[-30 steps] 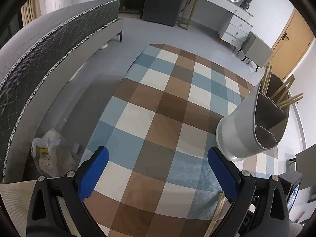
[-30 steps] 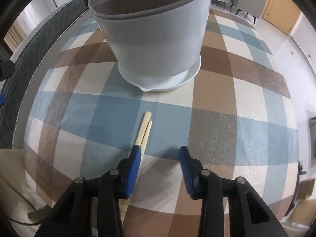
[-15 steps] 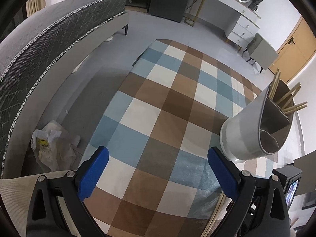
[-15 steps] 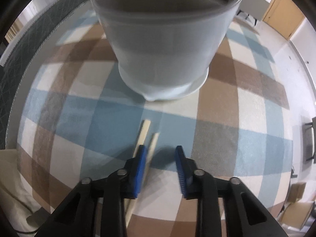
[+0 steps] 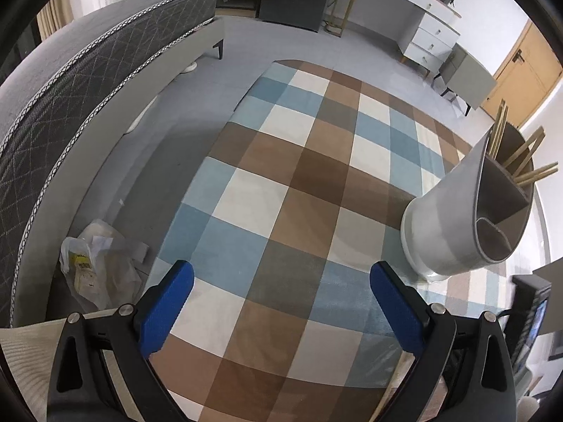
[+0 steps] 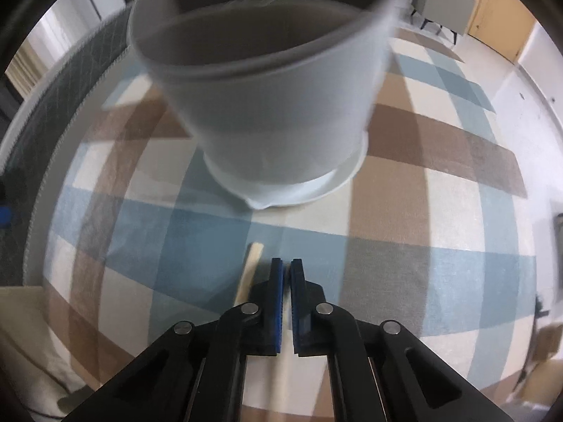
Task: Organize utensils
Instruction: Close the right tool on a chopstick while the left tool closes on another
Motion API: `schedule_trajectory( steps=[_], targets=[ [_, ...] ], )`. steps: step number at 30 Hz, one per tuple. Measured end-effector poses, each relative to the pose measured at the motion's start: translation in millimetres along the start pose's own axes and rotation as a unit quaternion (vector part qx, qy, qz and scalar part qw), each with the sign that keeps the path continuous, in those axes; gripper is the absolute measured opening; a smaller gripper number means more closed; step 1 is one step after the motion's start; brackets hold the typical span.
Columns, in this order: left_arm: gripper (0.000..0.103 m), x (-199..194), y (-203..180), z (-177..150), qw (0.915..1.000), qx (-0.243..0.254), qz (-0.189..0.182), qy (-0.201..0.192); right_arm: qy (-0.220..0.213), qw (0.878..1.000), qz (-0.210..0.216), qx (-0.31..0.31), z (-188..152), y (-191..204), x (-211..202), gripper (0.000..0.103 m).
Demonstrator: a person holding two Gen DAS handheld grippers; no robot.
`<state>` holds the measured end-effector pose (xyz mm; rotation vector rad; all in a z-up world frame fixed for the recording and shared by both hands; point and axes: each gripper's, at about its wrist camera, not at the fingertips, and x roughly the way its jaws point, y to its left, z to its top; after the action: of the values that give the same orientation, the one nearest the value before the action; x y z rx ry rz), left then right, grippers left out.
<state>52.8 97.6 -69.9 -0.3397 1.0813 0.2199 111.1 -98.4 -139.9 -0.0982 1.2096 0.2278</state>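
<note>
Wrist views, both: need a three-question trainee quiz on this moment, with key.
1. True or false: the holder has chopsticks in it.
2. The left hand-held gripper is: A open and empty; B shut on a spoon; C out of view.
3. Where does the loose chopstick lie?
Key: 1 true. 2 A. 3 Flat on the cloth, in front of the holder's base, not touching it.
</note>
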Motion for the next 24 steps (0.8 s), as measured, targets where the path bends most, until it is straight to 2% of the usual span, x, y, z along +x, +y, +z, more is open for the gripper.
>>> schedule_trajectory(
  steps=[5, 9, 12, 15, 18, 22, 24],
  targets=[
    [0.098, 12, -21, -11, 0.9979, 0.047, -0.037, 0.025, -0.044, 0.994, 0.057, 0.082, -6, -46, -28, 0.003],
    [0.098, 20, -46, -27, 0.9914, 0.101, -0.066, 0.053, -0.085, 0.985, 0.096, 0.118, -9, -70, -55, 0.003],
    [0.098, 18, -61, -36, 0.9867, 0.133, -0.08, 0.047, -0.122, 0.974, 0.125, 0.141, -13, -90, -75, 0.003],
    [0.097, 24, -79, -43, 0.9823, 0.147, -0.099, 0.061, -0.146, 0.96, 0.156, 0.18, -22, -112, -92, 0.003],
    [0.097, 31, -101, -49, 0.9786, 0.166, -0.099, 0.071, -0.166, 0.949, 0.178, 0.202, -28, -121, -107, 0.003],
    [0.094, 45, -132, -53, 0.9707, 0.216, -0.073, 0.075, -0.185, 0.948, 0.176, 0.192, -45, -121, -130, 0.003],
    [0.083, 54, -140, -56, 0.9682, 0.226, -0.06, 0.089, -0.19, 0.945, 0.176, 0.197, -52, -125, -136, 0.003]
  ],
)
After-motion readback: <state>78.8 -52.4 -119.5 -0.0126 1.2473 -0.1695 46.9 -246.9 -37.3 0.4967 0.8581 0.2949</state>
